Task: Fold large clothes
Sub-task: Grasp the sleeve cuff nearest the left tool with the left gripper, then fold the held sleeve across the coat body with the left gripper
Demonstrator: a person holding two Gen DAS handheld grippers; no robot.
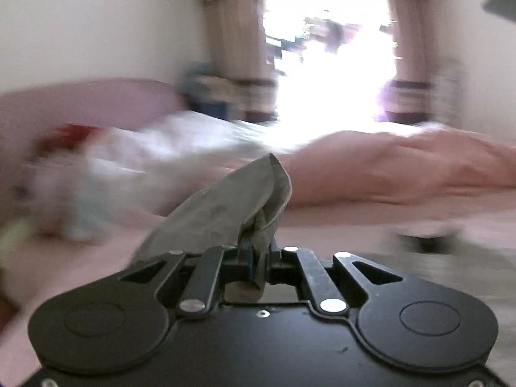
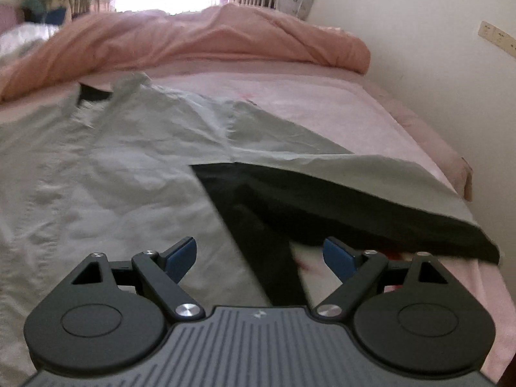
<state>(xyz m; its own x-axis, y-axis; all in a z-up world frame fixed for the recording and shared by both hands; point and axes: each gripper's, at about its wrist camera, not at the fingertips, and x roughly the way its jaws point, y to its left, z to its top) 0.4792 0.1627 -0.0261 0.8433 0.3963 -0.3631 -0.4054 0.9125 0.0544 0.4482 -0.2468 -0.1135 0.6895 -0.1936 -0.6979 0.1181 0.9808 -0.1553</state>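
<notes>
The left hand-held gripper (image 1: 258,258) is clenched on a bunched fold of the pale grey-green cotton shirt (image 1: 225,206), which rises from between its black fingers against a blurred room. The right hand-held gripper (image 2: 259,254) is released, its blue pads (image 2: 182,254) wide apart above the same shirt (image 2: 122,167). That shirt lies spread on the pink-sheeted bed (image 2: 338,96), one flap turned up to show its dark lining (image 2: 322,206). A rumpled salmon-pink quilt (image 2: 209,38) lies beyond.
</notes>
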